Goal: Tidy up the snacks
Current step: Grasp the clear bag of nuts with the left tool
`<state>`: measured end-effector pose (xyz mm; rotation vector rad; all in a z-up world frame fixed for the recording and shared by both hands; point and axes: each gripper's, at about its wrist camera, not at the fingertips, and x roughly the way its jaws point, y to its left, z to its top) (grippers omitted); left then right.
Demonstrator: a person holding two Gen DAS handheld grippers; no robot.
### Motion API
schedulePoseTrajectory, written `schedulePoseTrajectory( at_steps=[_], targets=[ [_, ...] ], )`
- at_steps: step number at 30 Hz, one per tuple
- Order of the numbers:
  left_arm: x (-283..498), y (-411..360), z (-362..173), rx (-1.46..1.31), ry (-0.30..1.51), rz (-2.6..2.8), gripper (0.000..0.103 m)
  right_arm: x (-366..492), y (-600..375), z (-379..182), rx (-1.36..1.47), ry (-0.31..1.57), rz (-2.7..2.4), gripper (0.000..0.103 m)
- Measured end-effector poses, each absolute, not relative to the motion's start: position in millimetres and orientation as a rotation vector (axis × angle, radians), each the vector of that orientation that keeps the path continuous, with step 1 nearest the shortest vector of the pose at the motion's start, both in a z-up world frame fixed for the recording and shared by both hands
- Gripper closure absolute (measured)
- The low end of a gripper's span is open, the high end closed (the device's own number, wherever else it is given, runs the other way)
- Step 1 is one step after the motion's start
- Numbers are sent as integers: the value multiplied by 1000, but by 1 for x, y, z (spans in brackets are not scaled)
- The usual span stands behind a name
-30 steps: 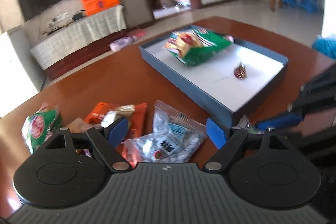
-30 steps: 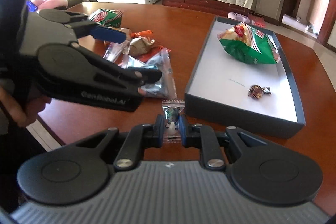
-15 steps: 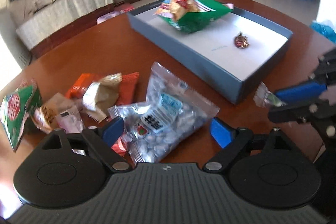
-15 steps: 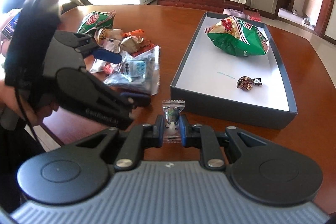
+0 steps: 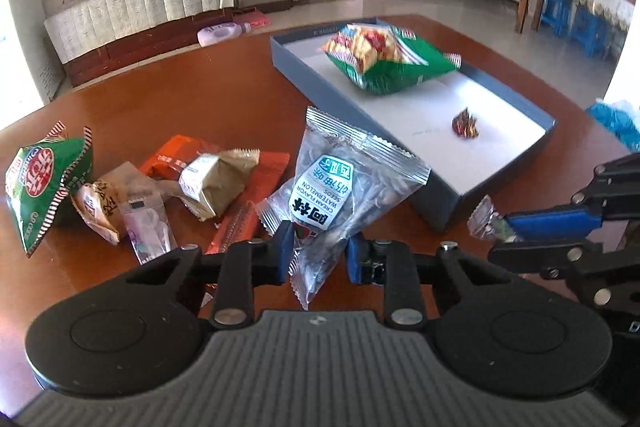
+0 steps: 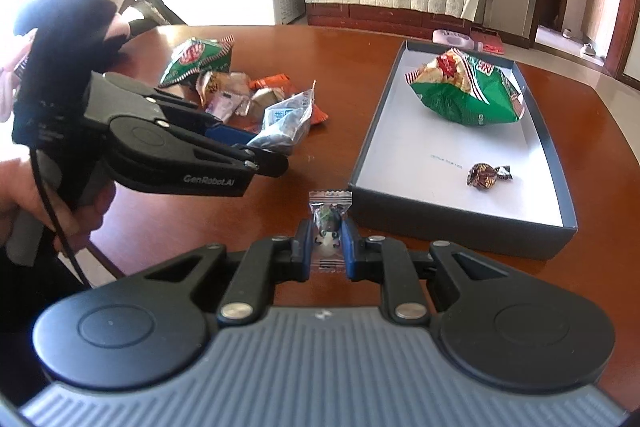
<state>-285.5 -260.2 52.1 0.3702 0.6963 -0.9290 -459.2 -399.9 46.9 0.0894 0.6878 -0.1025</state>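
The left tool (image 5: 319, 255) has just been closing and now pinches the near corner of a clear bag of watermelon seeds (image 5: 340, 187), beside the snack pile (image 5: 192, 183) on the tabletop (image 5: 168, 107). The right tool (image 6: 327, 245) is clamped on a small wrapped candy (image 6: 329, 223), just before the near wall of the gray box (image 6: 460, 223). Inside that box lie a green chip bag (image 6: 468, 95) and a foil candy (image 6: 486, 175).
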Motion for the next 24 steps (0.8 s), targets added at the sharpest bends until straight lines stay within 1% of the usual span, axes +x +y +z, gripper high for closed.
schedulePoseTrajectory(
  at_steps=[11,24],
  targets=[
    [-274,-254,67,298,677,-819,74,-461,-390,62,83,622,-87,85],
    [-274,-269,79,320,643,-777,75,-469,-398,78,121,573,-104,85]
  ],
)
